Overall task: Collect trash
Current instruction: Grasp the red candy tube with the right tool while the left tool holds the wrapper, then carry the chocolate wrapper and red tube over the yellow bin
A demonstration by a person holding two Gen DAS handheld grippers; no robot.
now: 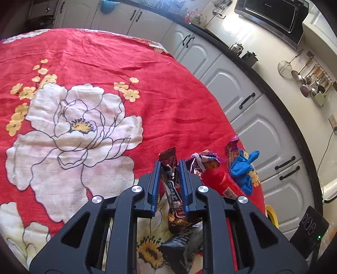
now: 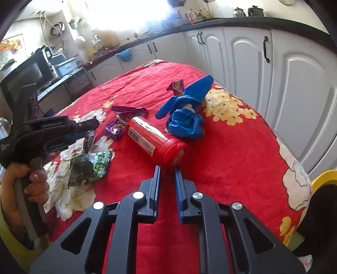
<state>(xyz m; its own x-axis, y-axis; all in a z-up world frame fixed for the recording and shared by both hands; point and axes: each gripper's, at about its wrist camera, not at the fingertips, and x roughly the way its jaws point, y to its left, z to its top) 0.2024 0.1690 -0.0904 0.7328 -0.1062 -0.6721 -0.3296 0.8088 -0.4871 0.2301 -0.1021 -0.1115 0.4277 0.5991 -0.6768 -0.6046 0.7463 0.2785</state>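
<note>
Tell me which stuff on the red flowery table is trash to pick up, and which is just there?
Trash:
brown chocolate bar wrapper, shut in the left gripper
red plastic tube
crumpled blue glove
purple candy wrappers
clear bag of green peas

Just there:
red flowered tablecloth
white cabinets
black microwave

Red can (image 2: 157, 140) lies beside, perhaps touching, blue glove (image 2: 185, 113).

You have a red floral tablecloth (image 1: 172, 99) covering the table, white cabinet doors (image 1: 229, 82) with black handles beyond its far edge, a dark countertop (image 1: 271, 88) above them carrying a kettle (image 1: 236, 48), a microwave (image 1: 273, 14), and hanging ladles and strainers (image 1: 309, 78) on the wall.
</note>
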